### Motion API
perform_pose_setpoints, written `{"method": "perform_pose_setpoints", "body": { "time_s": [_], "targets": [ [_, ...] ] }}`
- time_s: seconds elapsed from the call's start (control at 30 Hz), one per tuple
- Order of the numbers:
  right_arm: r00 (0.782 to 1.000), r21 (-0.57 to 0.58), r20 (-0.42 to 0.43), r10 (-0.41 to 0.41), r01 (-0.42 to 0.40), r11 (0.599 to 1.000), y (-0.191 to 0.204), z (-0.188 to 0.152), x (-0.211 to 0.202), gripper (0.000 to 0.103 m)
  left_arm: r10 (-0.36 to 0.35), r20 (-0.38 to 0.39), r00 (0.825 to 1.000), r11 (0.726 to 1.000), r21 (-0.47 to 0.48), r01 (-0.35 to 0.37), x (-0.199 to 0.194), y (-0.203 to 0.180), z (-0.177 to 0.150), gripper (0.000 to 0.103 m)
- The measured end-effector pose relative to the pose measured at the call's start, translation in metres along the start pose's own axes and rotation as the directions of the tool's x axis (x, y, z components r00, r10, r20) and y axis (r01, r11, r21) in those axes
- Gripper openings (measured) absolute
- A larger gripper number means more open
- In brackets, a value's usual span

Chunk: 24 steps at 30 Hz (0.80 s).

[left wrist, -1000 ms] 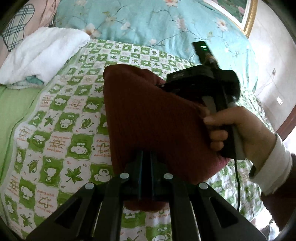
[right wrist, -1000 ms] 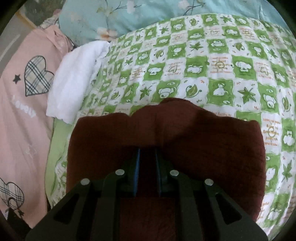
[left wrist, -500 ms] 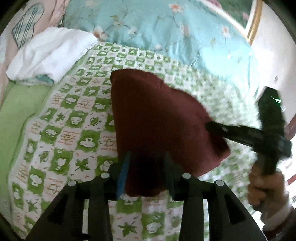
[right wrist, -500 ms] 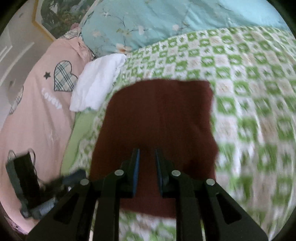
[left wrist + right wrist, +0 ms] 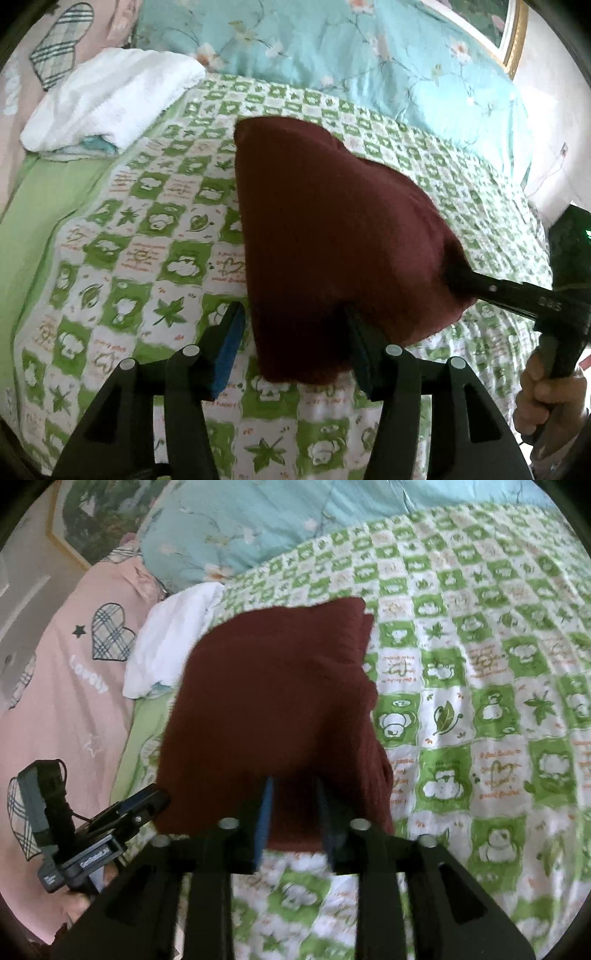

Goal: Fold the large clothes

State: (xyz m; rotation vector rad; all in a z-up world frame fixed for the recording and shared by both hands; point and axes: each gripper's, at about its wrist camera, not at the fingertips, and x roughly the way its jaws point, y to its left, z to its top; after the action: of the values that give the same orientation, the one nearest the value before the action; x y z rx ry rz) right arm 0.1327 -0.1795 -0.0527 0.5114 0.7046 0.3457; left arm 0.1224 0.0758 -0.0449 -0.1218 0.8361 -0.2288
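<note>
A dark red garment (image 5: 332, 236) lies folded on the green-and-white checked bedspread (image 5: 140, 229). My left gripper (image 5: 295, 339) stands at its near edge, jaws opening, with the cloth's edge between the pads and no squeeze on it. In the right wrist view the same garment (image 5: 273, 709) fills the middle. My right gripper (image 5: 293, 808) straddles its near edge, jaws also opening, the blue pads apart from the cloth. The right gripper (image 5: 461, 280) shows in the left wrist view at the garment's right corner. At the lower left of the right wrist view is the left gripper (image 5: 151, 805).
A folded white towel (image 5: 110, 99) lies at the far left of the bedspread. Behind it all is a turquoise floral quilt (image 5: 332, 55). Pink bedding with plaid hearts (image 5: 55, 686) runs along the left. A person's hand (image 5: 546, 391) holds the right gripper's handle.
Both pairs of jaws have spread apart from shut. The right gripper swung from over the garment's top down to its right corner, carrying the cloth over. The garment now lies flatter.
</note>
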Motion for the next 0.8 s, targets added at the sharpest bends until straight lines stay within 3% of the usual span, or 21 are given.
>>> {"method": "perform_pose_setpoints", "body": {
  "time_s": [0.07, 0.13, 0.2, 0.23, 0.3, 0.37, 0.67, 0.8],
  "targets": [
    [1.000, -0.018, 0.028, 0.005, -0.004, 1.000, 0.006, -0.005, -0.014, 0.044, 0.006, 0.014, 1.000, 1.000, -0.011, -0.005, -0.011, -0.001, -0.004, 0.061],
    [0.999, -0.031, 0.041, -0.008, 0.009, 0.999, 0.010, -0.013, -0.024, 0.045, 0.020, 0.026, 0.999, 1.000, -0.012, -0.020, -0.022, -0.001, -0.011, 0.077],
    [0.999, -0.040, 0.047, -0.021, 0.023, 0.999, 0.012, -0.021, -0.032, 0.048, 0.035, 0.037, 0.999, 0.999, -0.008, -0.034, -0.032, -0.002, -0.019, 0.083],
    [0.998, -0.052, 0.051, -0.035, 0.038, 0.998, 0.013, -0.028, -0.037, 0.051, 0.043, 0.037, 0.998, 0.999, -0.002, -0.043, -0.036, -0.002, -0.023, 0.084],
    [0.996, -0.080, 0.058, -0.061, 0.065, 0.995, 0.016, -0.041, -0.045, 0.069, 0.069, 0.028, 0.997, 0.997, 0.018, -0.070, -0.042, -0.002, -0.033, 0.086],
    [0.994, -0.105, 0.060, -0.090, 0.096, 0.990, 0.018, -0.053, -0.051, 0.079, 0.108, 0.016, 0.994, 0.993, 0.049, -0.109, -0.046, -0.001, -0.046, 0.086],
    [0.984, -0.179, 0.007, -0.181, 0.179, 0.967, 0.016, -0.093, -0.063, 0.080, 0.212, -0.039, 0.976, 0.966, 0.158, -0.204, -0.046, 0.000, -0.088, 0.086],
    [0.982, -0.226, -0.001, -0.188, 0.183, 0.957, 0.024, -0.091, -0.069, 0.080, 0.253, 0.027, 0.967, 0.947, 0.196, -0.253, -0.061, -0.010, -0.082, 0.086]
  ]
}}
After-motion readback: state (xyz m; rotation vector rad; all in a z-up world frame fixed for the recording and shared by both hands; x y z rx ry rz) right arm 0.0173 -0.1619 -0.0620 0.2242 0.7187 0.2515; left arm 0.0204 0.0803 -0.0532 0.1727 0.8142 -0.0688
